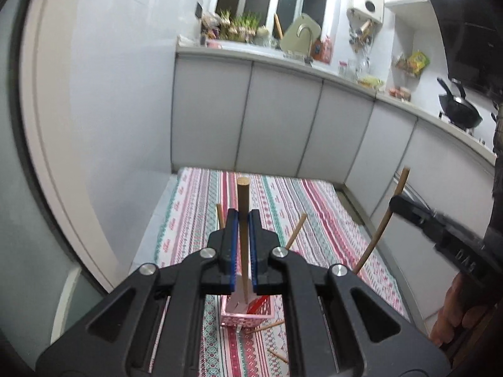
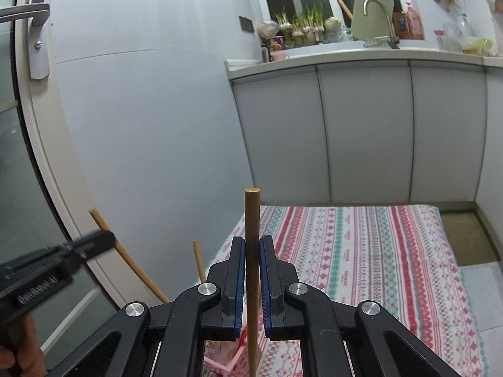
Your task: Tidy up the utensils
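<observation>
My left gripper is shut on a wooden chopstick that stands nearly upright between the blue pads. Beneath it a pink basket sits on the striped cloth, with two more chopsticks leaning out of it. In the right wrist view my right gripper is shut on a second upright chopstick, above the same pink basket. Each gripper shows in the other's view: the right gripper at the right, the left gripper at the left, each clamping its stick.
Two loose chopsticks lie on the cloth near the basket. Grey cabinets and a cluttered counter with a faucet run behind the table. A wok sits far right. A door with a metal handle stands to the left.
</observation>
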A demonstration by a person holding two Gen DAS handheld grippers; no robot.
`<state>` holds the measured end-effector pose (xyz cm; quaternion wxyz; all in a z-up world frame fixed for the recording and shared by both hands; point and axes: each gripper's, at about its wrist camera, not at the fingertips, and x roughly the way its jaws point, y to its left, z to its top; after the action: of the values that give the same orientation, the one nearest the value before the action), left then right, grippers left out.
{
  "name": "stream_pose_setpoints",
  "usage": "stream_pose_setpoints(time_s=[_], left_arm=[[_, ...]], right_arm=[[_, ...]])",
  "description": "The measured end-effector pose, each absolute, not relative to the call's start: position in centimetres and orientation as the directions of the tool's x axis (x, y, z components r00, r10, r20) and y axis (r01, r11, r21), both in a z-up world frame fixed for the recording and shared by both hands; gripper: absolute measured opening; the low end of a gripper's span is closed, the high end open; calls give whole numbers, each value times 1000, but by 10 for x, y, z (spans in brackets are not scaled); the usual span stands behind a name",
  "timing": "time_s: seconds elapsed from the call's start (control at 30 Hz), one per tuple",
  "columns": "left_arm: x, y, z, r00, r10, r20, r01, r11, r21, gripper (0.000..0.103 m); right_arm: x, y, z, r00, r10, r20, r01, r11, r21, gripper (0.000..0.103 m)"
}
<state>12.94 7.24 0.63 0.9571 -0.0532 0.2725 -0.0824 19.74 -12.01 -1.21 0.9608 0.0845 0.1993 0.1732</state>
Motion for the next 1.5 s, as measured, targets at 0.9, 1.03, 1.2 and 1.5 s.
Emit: stream_pose_setpoints(time_s=[0.9, 1.03, 1.2, 1.5], left_arm=[[151, 77, -39, 702, -358, -615, 182, 926, -331, 32], [144, 91, -36, 706, -337, -623, 138, 928, -346, 42], [134, 104, -44, 693, -262, -672, 52, 948, -315, 45], [133, 115, -67, 624, -206, -754, -5, 964, -267, 46]], right_arm=[[213, -106, -21, 864, 377, -334, -304, 919, 251, 7], [216, -105, -20, 870, 378, -315, -305, 917, 258, 7], [221, -97, -21, 870, 397, -293, -325, 908, 265, 7], [232, -71, -39, 865, 405, -295, -356, 911, 208, 7]])
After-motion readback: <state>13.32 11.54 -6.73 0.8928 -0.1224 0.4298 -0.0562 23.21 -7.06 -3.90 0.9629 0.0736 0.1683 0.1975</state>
